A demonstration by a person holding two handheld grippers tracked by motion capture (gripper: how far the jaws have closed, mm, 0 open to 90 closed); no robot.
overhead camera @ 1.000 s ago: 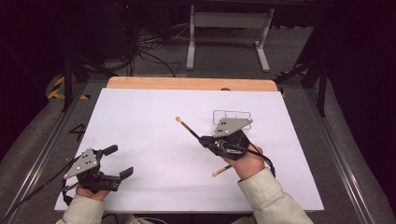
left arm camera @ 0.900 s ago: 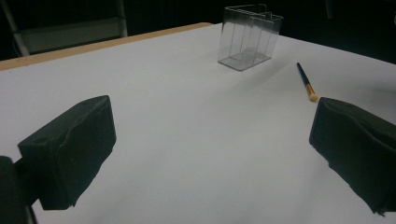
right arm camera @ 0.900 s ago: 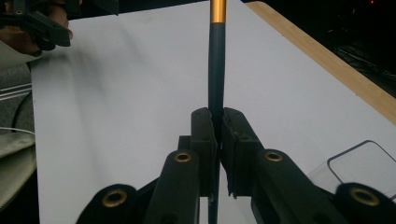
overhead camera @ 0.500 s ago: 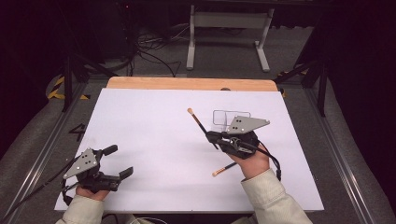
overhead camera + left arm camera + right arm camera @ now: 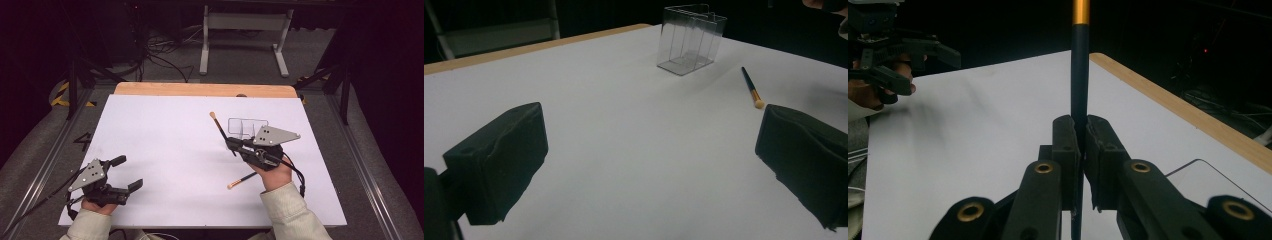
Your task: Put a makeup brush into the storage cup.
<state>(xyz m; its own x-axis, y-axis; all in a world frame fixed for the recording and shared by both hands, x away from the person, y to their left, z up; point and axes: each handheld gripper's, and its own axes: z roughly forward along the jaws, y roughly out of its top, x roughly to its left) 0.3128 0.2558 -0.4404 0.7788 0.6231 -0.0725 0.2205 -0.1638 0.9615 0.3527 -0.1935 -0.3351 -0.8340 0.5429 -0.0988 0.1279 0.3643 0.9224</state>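
Observation:
My right gripper [image 5: 231, 144] is shut on a black-handled brush [image 5: 219, 128], whose tan end points up and away to the left. In the right gripper view the jaws [image 5: 1080, 136] pinch that brush's handle [image 5: 1079, 75] below its gold band. A clear plastic holder [image 5: 246, 127] stands just behind and to the right of this gripper. A second brush [image 5: 242, 179] lies flat on the white table near the right wrist. My left gripper [image 5: 128, 173] rests open at the near left, with nothing between its jaws [image 5: 649, 150]. The left gripper view also takes in the holder [image 5: 690, 40] and the lying brush [image 5: 751, 91].
A white sheet [image 5: 165, 145] covers the table, with a wooden strip [image 5: 200, 89] along its far edge. Beyond it lie a dark floor, cables and a metal stand [image 5: 245, 35]. In the right gripper view the other hand's gripper [image 5: 895, 47] is at the upper left.
My right gripper has carried the brush to the right and a little farther away, closer to the clear holder. The left gripper has stayed still.

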